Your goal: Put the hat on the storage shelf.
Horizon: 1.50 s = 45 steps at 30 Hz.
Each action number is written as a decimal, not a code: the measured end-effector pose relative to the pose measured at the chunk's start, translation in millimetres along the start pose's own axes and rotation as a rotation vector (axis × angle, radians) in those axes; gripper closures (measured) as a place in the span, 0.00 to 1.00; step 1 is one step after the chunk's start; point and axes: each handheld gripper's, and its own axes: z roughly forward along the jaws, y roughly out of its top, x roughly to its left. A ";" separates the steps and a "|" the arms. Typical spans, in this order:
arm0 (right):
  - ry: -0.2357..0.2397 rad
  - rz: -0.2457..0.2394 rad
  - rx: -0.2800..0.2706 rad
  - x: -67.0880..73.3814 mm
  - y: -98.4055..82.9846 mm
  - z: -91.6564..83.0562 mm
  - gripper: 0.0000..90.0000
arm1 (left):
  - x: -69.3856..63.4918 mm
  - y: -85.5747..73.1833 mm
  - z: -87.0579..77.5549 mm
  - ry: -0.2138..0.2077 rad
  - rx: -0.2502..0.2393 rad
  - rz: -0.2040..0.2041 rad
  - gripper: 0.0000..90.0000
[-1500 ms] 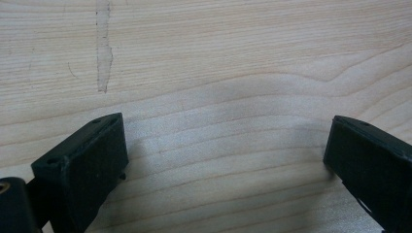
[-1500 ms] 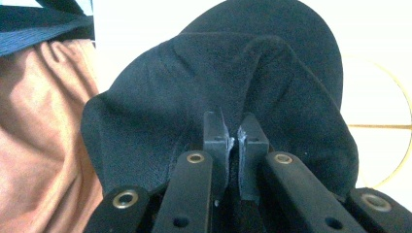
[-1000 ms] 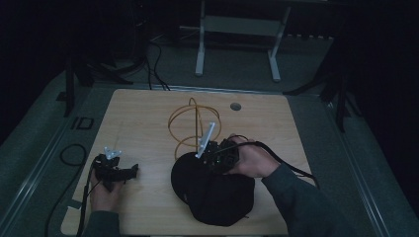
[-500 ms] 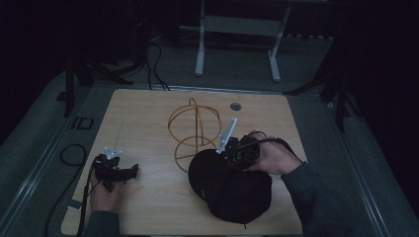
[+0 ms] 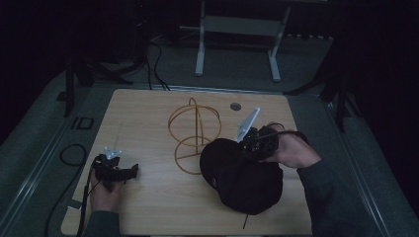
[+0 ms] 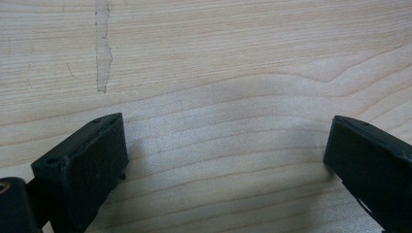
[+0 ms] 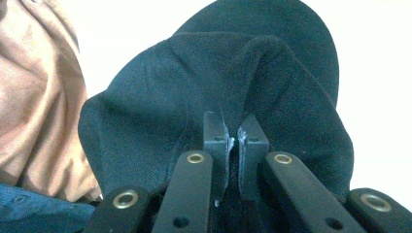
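Note:
A black cap (image 5: pixel 242 173) hangs over the right half of the wooden table (image 5: pixel 148 197), pinched at its edge by my right gripper (image 5: pixel 257 143), which is shut on the fabric. In the right gripper view the cap (image 7: pixel 218 87) drapes from the closed jaws of the right gripper (image 7: pixel 233 133). A wire hat stand (image 5: pixel 193 134) of tan hoops stands at the table's middle, just left of the cap. My left gripper (image 5: pixel 129 170) rests on the table near the front left, and in its own view the left gripper (image 6: pixel 223 160) stands open over bare wood.
A round hole (image 5: pixel 235 106) sits in the tabletop behind the stand. A black cable (image 5: pixel 74 153) loops off the left edge. A white-legged frame (image 5: pixel 237 39) stands on the floor beyond the table. A tan cloth (image 7: pixel 39 97) shows left of the cap.
My right gripper has carried the cap to the right and slightly back, away from the front middle of the table. The left gripper has stayed put.

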 end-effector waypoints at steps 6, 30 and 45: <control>-0.009 0.009 0.015 -4.4 -8.2 -6.1 0.95 | -0.2 0.0 0.1 0.000 -0.001 -0.002 0.02; -0.024 0.057 0.063 -28.3 -37.3 -40.7 0.95 | -0.5 0.2 0.1 0.000 0.001 0.002 0.02; -0.064 0.104 -0.085 -47.9 -51.5 -65.7 0.95 | -0.6 0.3 0.1 0.000 0.001 0.003 0.02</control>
